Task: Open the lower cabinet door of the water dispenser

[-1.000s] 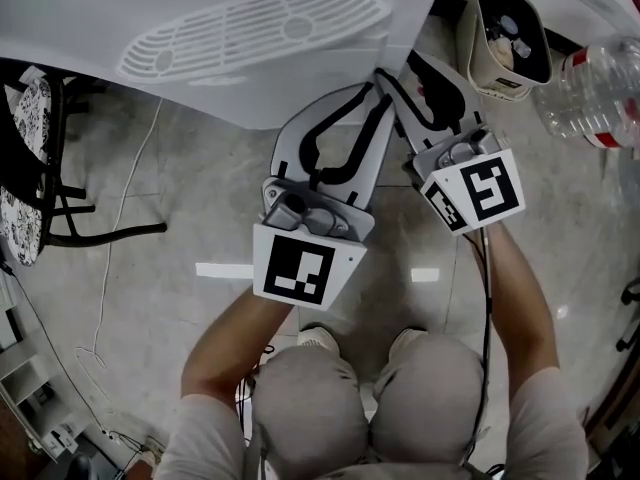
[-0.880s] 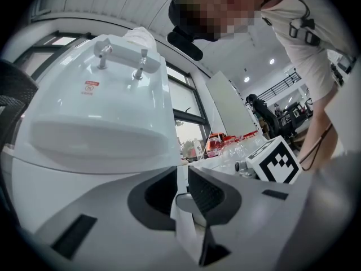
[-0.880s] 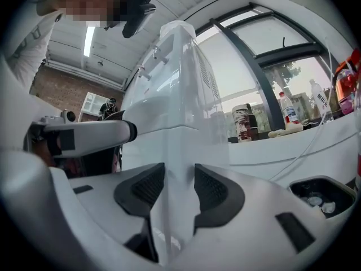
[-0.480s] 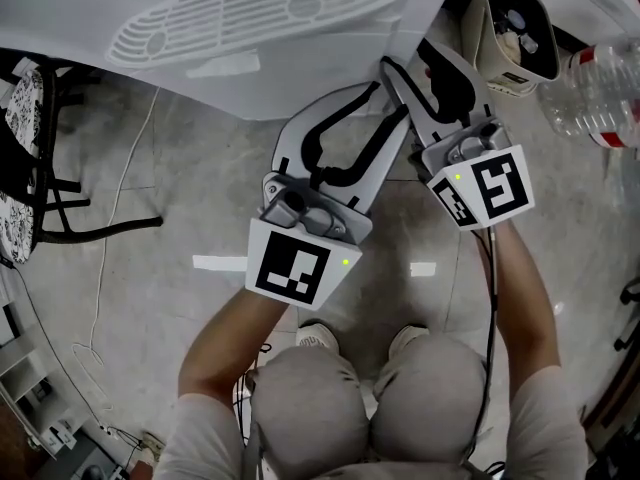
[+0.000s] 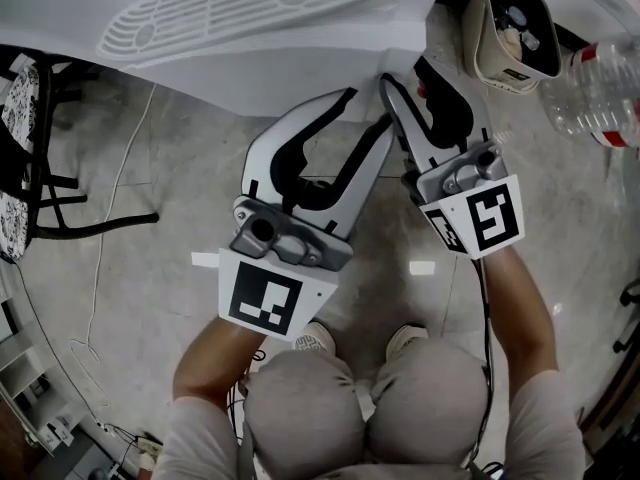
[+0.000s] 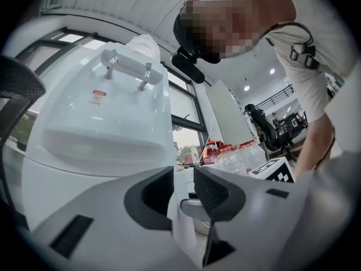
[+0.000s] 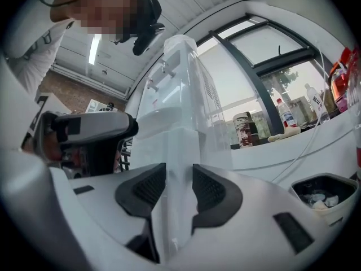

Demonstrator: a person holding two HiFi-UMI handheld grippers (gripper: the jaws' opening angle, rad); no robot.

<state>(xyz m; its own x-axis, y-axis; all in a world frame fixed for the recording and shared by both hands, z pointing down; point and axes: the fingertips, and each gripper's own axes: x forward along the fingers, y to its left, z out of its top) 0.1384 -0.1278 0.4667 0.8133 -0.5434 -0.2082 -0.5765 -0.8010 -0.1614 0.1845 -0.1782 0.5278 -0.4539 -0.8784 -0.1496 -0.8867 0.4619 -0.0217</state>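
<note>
Nearest the camera, the person's knees (image 5: pixel 370 408) are bending over the tiled floor (image 5: pixel 150 268), and both forearms are reaching forward. The left tongs (image 5: pixel 368 108) are hanging released, their pads standing apart in the left gripper view (image 6: pixel 183 188) with nothing pinched between them, their tips hovering just beside the front of the water dispenser (image 5: pixel 250 18). Just to their right, the right tongs (image 5: pixel 405 70) are clenching on the white edge of the lower cabinet door (image 7: pixel 177 151), which is filling the gap between both pads in the right gripper view (image 7: pixel 177 188). The door is sitting at the dispenser's bottom front corner, below the taps. Farther off, a beige bin (image 5: pixel 510 28) and a clear bottle (image 5: pixel 600 88) are standing at the right, and a black chair (image 5: pixel 30 158) at the far left.
</note>
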